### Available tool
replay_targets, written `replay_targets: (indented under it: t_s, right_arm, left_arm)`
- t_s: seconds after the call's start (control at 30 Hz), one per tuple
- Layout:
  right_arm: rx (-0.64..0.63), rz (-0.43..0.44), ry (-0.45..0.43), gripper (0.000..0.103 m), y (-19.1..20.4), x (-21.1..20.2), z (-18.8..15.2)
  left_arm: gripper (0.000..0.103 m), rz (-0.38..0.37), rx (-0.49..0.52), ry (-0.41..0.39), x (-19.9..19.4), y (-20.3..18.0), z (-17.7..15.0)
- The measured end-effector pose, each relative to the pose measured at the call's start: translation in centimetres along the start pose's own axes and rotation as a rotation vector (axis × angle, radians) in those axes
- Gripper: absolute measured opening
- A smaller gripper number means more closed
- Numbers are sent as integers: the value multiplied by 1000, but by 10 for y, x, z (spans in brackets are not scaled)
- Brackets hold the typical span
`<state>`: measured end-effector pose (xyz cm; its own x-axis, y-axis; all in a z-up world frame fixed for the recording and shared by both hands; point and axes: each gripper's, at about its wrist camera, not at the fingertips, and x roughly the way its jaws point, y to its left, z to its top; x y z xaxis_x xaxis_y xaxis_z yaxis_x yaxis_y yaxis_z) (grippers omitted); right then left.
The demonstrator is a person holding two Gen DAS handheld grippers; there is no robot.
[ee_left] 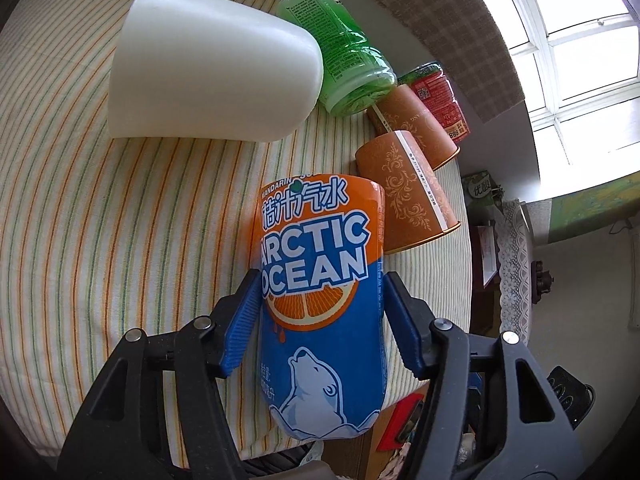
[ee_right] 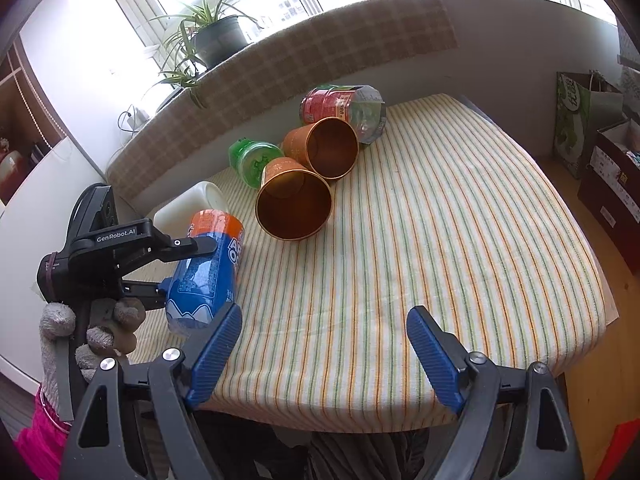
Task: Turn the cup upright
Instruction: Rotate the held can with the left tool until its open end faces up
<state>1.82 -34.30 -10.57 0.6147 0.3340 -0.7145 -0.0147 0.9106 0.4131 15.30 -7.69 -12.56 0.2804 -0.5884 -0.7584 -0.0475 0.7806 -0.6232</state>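
My left gripper [ee_left: 318,292] is shut on an orange and blue "Arctic Ocean" cup [ee_left: 320,280], held tilted above the table's near left corner; it also shows in the right wrist view [ee_right: 206,268]. My right gripper [ee_right: 324,328] is open and empty over the striped tablecloth [ee_right: 440,240] near the front edge. Two brown paper cups lie on their sides, one nearer [ee_right: 294,204] and one behind it [ee_right: 326,148], mouths facing the right wrist camera. A white cup [ee_left: 212,64] lies on its side beside them.
A green cup [ee_left: 344,60] and a red-labelled cup [ee_right: 340,108] lie on their sides at the back by the wall ledge. A potted plant [ee_right: 212,36] stands on the windowsill. Bags and boxes [ee_right: 592,140] stand on the floor to the right of the table.
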Motion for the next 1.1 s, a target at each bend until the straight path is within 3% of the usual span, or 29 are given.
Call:
replay_targets:
  t_s: [0.57,1.1]
  right_arm:
    - [-1,-11,-3,86,3,1,0]
    - [3,-10,16,86,1,6,-2]
  left_arm:
    - [62,113,256,-166,-27,-39,-23]
    - [61,161,385,-293,-42,-59,-35]
